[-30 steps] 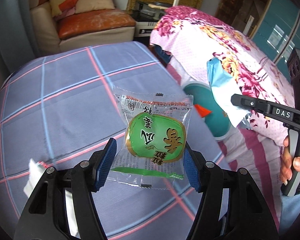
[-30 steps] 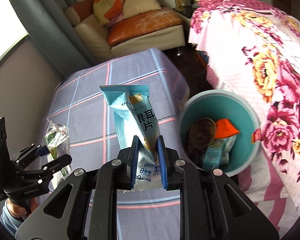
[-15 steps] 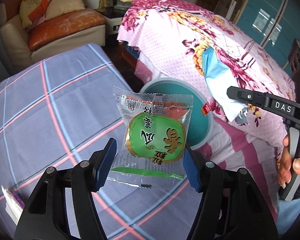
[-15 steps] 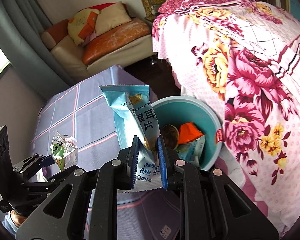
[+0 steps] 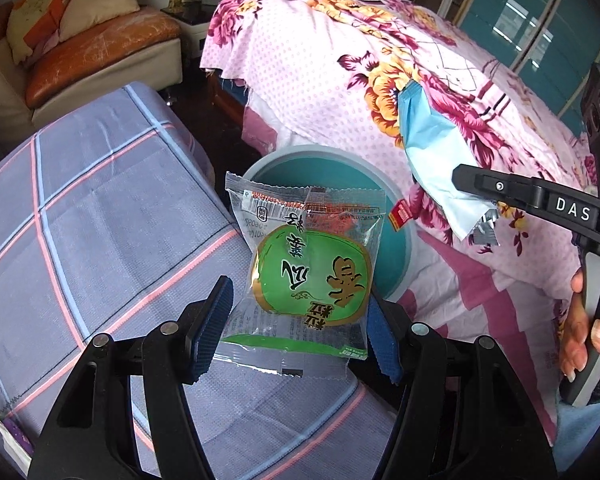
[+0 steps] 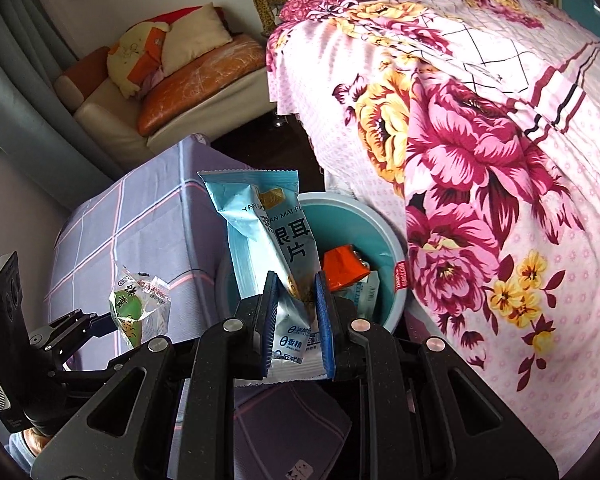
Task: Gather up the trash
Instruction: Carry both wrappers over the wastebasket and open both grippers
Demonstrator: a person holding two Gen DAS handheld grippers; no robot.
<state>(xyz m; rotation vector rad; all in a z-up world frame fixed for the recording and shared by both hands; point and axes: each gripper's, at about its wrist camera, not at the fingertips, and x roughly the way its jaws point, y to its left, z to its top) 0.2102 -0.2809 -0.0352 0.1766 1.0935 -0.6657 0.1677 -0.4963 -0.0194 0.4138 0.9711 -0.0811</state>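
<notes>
Teal trash bin (image 6: 384, 240) sits between the checked table (image 5: 100, 216) and the floral bed (image 5: 340, 72). The left gripper (image 5: 298, 324) clamps a green snack wrapper (image 5: 308, 272); the right gripper (image 6: 298, 320) pinches a light-blue packet (image 6: 268, 232), both above the bin.

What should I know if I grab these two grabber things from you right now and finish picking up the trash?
Left gripper: shut on the green snack packet, held up by its sides, near the bin.
Right gripper: shut on the light blue wrapper, over the near rim of the teal bin.
The bin stands on the floor between the checked table cloth and the flowered bedspread. It already holds an orange wrapper and other bits.
Done: both pieces picked up and brought to the bin.
Left: let both go into the bin. Then probably fetch the small wrapper at the table's near edge.
</notes>
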